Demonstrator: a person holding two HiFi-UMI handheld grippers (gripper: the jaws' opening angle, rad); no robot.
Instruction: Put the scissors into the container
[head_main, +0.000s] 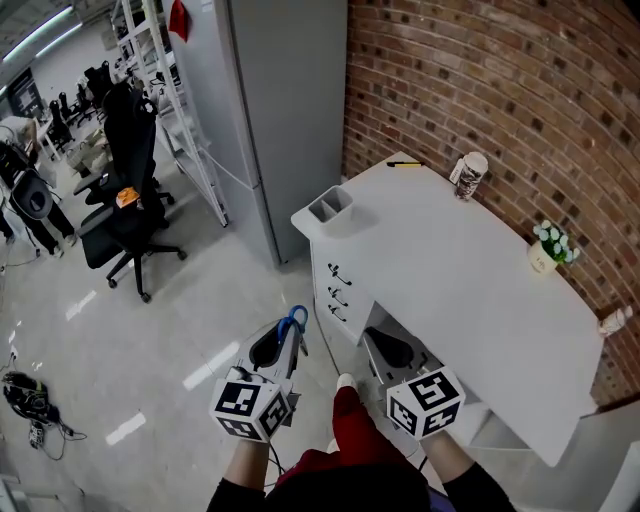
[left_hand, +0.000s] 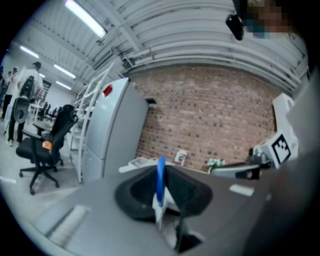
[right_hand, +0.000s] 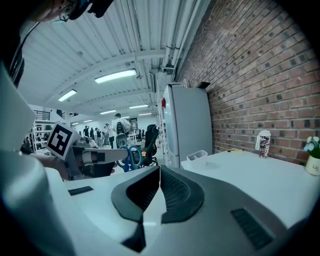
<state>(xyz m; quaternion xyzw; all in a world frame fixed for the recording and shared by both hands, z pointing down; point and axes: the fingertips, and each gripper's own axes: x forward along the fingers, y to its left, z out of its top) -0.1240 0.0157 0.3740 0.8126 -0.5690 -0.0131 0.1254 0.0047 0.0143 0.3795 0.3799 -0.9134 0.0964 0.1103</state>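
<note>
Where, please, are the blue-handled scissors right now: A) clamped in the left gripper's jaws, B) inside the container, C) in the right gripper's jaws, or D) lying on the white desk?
A: the scissors stand between the closed jaws of the left gripper, away from the container at the corner of the desk.

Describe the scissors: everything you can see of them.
The scissors have blue, plastic-looking loop handles; their blades cannot be made out. The left gripper holds them between its jaws, handles sticking out forward past the tips. They hang in the air above the floor, left of the white desk, apart from the container.
</note>
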